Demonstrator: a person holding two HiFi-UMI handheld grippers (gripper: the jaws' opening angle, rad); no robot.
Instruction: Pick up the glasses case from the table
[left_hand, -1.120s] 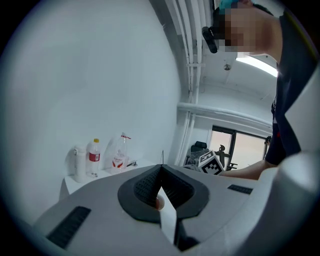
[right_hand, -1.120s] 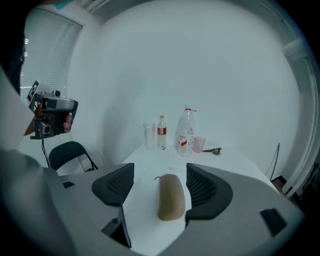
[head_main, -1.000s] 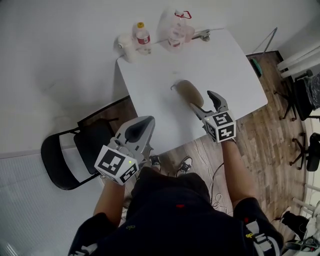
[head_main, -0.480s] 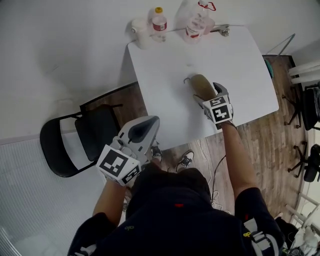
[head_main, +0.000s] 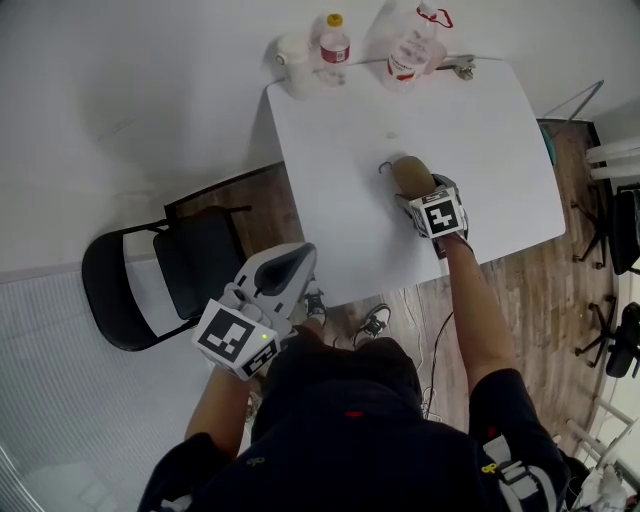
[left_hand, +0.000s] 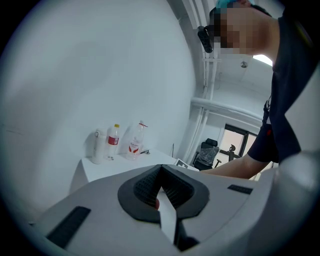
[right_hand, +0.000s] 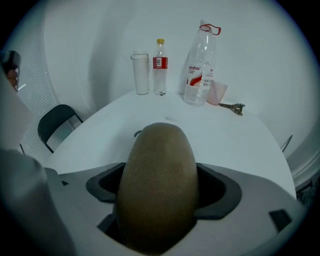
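The glasses case (head_main: 408, 171), a tan oval shell, lies on the white table (head_main: 490, 120) near its front edge. My right gripper (head_main: 423, 191) points steeply down over the case's near end. Its jaws have just been opening, and they now stand wide with the case (right_hand: 159, 170) between them. The dark pads (right_hand: 220, 192) flank the case on both sides, and I see no squeeze on it. My left gripper (head_main: 283, 268) hangs below table height, left of the table. In the left gripper view its pads (left_hand: 172, 189) meet with nothing held.
A white cup (head_main: 293, 52), a small red-labelled bottle (head_main: 333, 38), a large clear bottle (head_main: 408, 45) and a metal piece (head_main: 462, 68) line the table's far edge. A black folding chair (head_main: 150, 290) stands to the left. Office chairs (head_main: 625, 300) stand at the right.
My right gripper has dropped and moved forward from the table's front edge onto the case, which now sits between its jaws. My left gripper has sunk a little.
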